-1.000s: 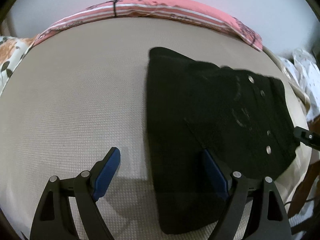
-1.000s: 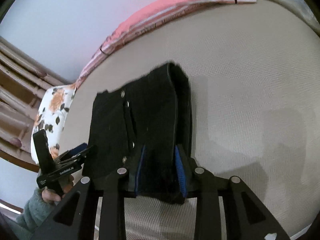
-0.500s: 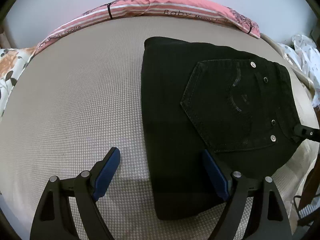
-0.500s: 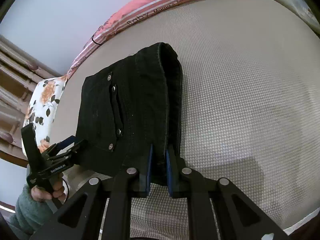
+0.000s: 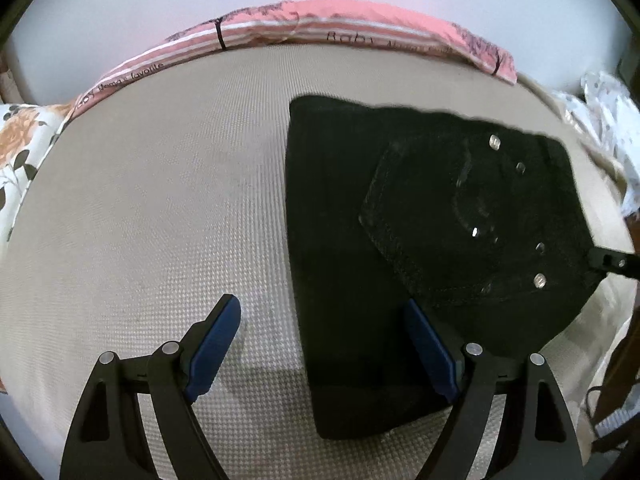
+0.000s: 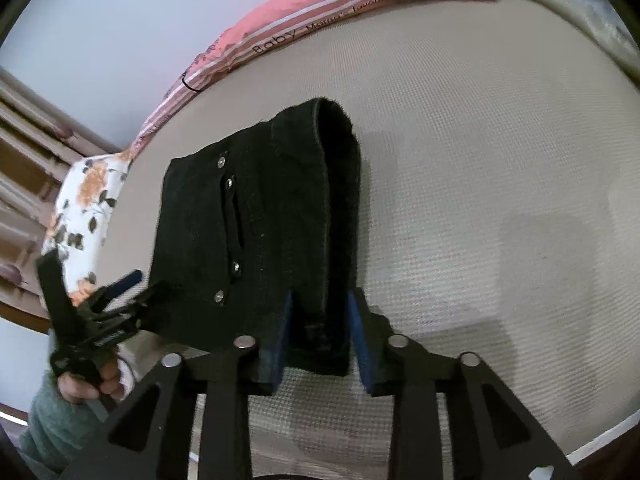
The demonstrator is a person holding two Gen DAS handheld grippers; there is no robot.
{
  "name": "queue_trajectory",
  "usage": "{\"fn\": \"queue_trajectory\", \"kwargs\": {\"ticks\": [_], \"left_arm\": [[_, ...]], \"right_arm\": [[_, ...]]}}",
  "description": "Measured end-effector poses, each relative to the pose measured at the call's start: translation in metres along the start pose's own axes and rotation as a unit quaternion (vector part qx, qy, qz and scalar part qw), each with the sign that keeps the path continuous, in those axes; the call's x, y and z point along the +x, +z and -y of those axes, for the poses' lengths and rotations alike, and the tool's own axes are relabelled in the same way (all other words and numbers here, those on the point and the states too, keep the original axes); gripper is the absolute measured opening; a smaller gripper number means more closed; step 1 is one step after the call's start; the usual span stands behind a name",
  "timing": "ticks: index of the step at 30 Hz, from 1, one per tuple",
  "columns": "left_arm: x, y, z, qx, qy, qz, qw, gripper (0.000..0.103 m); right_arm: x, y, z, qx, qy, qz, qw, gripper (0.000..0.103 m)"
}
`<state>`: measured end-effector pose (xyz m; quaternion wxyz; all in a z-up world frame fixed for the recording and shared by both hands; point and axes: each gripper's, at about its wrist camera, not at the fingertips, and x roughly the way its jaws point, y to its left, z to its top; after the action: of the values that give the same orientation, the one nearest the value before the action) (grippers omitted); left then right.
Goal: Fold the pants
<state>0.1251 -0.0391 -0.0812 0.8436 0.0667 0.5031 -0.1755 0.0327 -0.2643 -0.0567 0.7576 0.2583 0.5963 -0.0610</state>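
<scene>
Black pants [image 5: 360, 240] lie folded on the beige bed [image 5: 160, 200], toward its right side in the left wrist view. The left hand-held gripper [image 5: 320, 344] stands wide, one blue pad over the bed and one over the pants, holding nothing. The right hand-held gripper [image 6: 320, 332] has just been opening; the folded edge sits between its pads, which look apart from the cloth.
</scene>
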Motion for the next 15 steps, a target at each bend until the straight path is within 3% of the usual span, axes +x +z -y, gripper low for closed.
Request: {"fn": "queue_trajectory", "kwargs": {"ticks": [3, 6, 13, 15], "left_arm": [[-0.006, 0.007, -0.013, -0.027, -0.029, 0.003, 0.9992, 0.084], [-0.004, 0.014, -0.03, -0.066, -0.065, -0.008, 0.9957, 0.084], [0.022, 0.024, -0.055, -0.137, -0.192, -0.069, 0.9692, 0.084], [0.026, 0.026, -0.057, -0.144, -0.211, -0.081, 0.9634, 0.083]], "right_arm": [[-0.001, 0.008, 0.003, -0.003, -0.006, 0.005, 1.0, 0.042], [0.004, 0.018, 0.009, 0.005, 0.006, 0.002, 1.0, 0.043], [0.032, 0.035, 0.035, 0.049, 0.094, -0.027, 0.994, 0.046], [0.038, 0.036, 0.042, 0.056, 0.122, -0.036, 0.99, 0.046]]}}
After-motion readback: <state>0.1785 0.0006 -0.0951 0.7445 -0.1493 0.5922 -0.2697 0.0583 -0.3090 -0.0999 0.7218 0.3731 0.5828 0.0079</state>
